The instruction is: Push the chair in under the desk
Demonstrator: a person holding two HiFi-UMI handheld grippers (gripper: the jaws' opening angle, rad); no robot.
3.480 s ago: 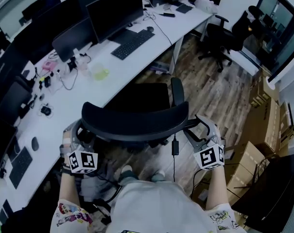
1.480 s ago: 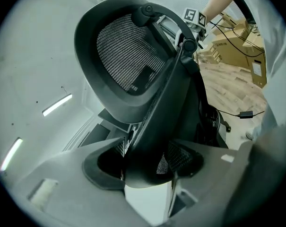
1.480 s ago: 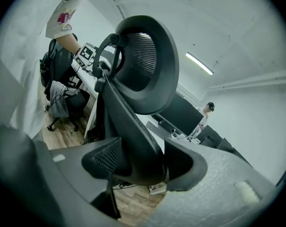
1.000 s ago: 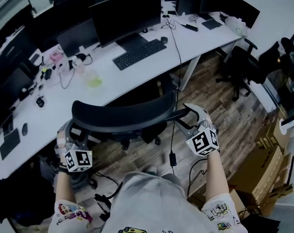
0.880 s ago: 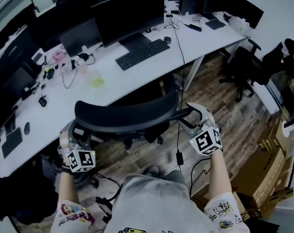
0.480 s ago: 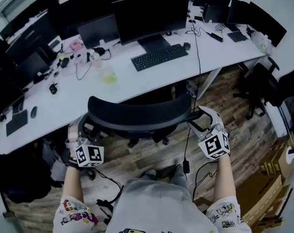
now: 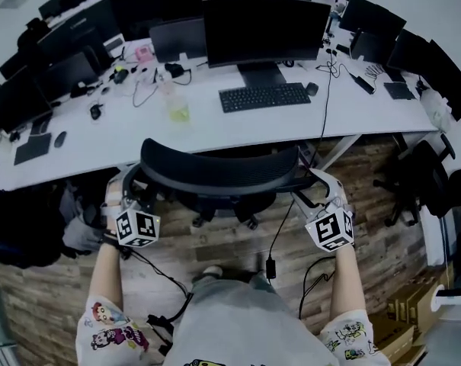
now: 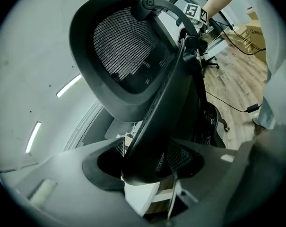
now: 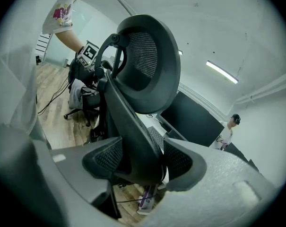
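Since a second ago, the black mesh office chair [image 7: 219,175] has swung round, and now its curved back lines up with the long white table [image 7: 139,132]. The back sits just at the near edge of the table, in front of the black keyboard [image 7: 264,97] and the big black monitor [image 7: 264,29]. The back hides most of the seat. The left hand-held gripper [image 7: 129,191] is clamped on the left end of the chair back, with the frame squeezed between its pads. The right hand-held gripper [image 7: 315,189] holds the right end the same way. Both wheel feet stand on the brown wooden floor [image 7: 230,242].
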